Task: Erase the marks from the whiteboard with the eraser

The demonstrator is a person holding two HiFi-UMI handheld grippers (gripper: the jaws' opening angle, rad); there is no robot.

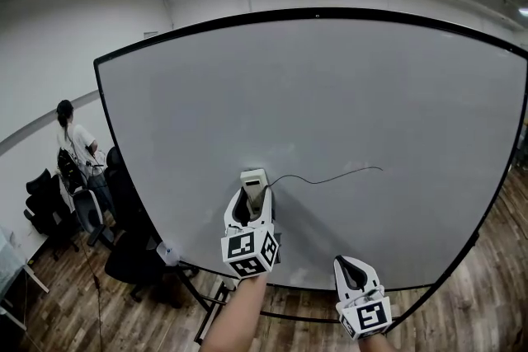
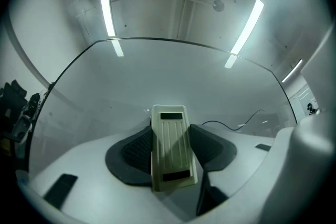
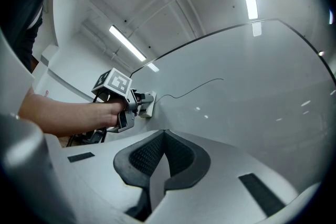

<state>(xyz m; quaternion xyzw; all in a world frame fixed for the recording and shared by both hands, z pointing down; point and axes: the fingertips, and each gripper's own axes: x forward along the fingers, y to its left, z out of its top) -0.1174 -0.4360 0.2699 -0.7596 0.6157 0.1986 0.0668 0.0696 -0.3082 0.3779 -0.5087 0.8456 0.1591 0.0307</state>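
My left gripper is clamped on the eraser, its long axis upright and its face against the whiteboard. The marker line starts at the eraser's right edge and runs off rightward, roughly level. I'd say the next stroke is a sideways sweep right. My right gripper hangs low with its jaws pressed together on nothing.

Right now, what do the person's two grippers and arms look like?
The left gripper and right gripper match: white moulded bodies, black textured jaws, each carrying a cube of black-and-white square markers. The left forearm shows no sleeve.
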